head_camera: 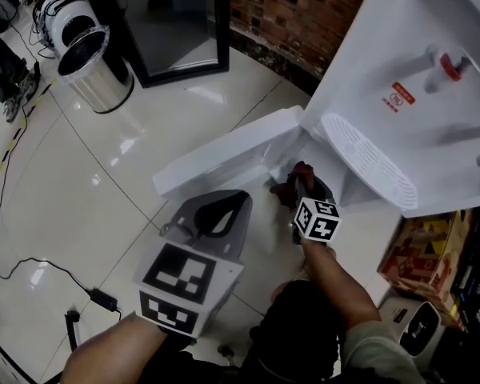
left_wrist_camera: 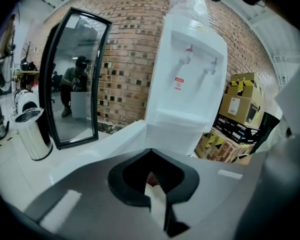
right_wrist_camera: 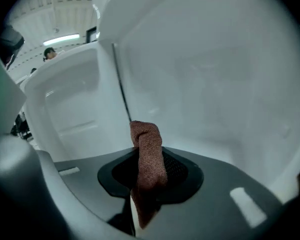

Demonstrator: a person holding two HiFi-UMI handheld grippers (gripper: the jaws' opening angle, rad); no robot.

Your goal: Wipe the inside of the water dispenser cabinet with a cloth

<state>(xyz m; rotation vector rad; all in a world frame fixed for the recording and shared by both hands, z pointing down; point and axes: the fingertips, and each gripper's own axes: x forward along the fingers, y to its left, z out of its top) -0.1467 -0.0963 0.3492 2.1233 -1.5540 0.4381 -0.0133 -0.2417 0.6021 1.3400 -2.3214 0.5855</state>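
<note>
The white water dispenser (head_camera: 416, 78) stands at the upper right of the head view, its lower cabinet door (head_camera: 224, 157) swung open to the left. My right gripper (head_camera: 298, 189) is at the cabinet opening, shut on a reddish-brown cloth (head_camera: 290, 184). In the right gripper view the cloth (right_wrist_camera: 147, 151) sticks up from between the jaws, close to the white inner wall (right_wrist_camera: 215, 84) and beside the door (right_wrist_camera: 70, 104). My left gripper (head_camera: 216, 212) hangs in front of the door, shut and empty. From the left gripper view the dispenser (left_wrist_camera: 190, 79) is upright behind the door (left_wrist_camera: 115, 141).
A steel trash bin (head_camera: 96, 70) and a black-framed mirror (head_camera: 176, 22) stand at the upper left against a brick wall (head_camera: 296, 6). Cardboard boxes (head_camera: 424, 250) sit right of the dispenser. A black cable (head_camera: 32, 262) runs over the white floor tiles.
</note>
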